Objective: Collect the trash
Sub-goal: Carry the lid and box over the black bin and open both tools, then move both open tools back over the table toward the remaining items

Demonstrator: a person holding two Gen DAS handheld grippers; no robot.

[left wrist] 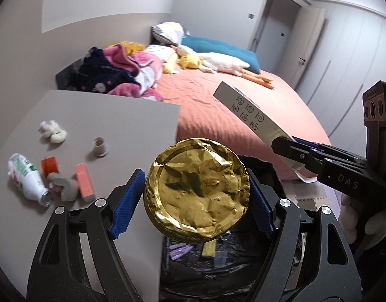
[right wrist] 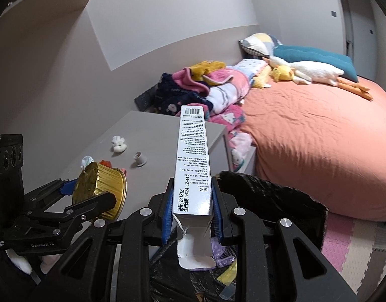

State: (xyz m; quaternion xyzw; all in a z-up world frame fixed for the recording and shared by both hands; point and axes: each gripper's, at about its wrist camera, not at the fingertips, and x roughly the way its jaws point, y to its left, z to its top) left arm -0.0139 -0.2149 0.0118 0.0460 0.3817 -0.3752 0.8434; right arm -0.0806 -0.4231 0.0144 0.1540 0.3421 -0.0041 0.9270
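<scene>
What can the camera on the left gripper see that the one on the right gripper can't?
Only the left wrist view shows the crushed white bottle, the pink box on the grey table, and the carton's icon side. Only the right wrist view shows the carton's barcode side and open flap, plus the foam floor mat. Both show the gold foil cup in the left gripper, the white carton in the right gripper, and the black bin bag.

the foil-topped can point(left wrist: 196, 192) is crinkled gold. the long box point(right wrist: 193, 161) is white with black print and a barcode. gripper pads point(left wrist: 127, 205) are ribbed blue on black arms. the bedspread point(right wrist: 306, 136) is salmon orange; the bin bag point(right wrist: 273, 193) is black; the floor mat point(right wrist: 349, 241) is pink and cream.
</scene>
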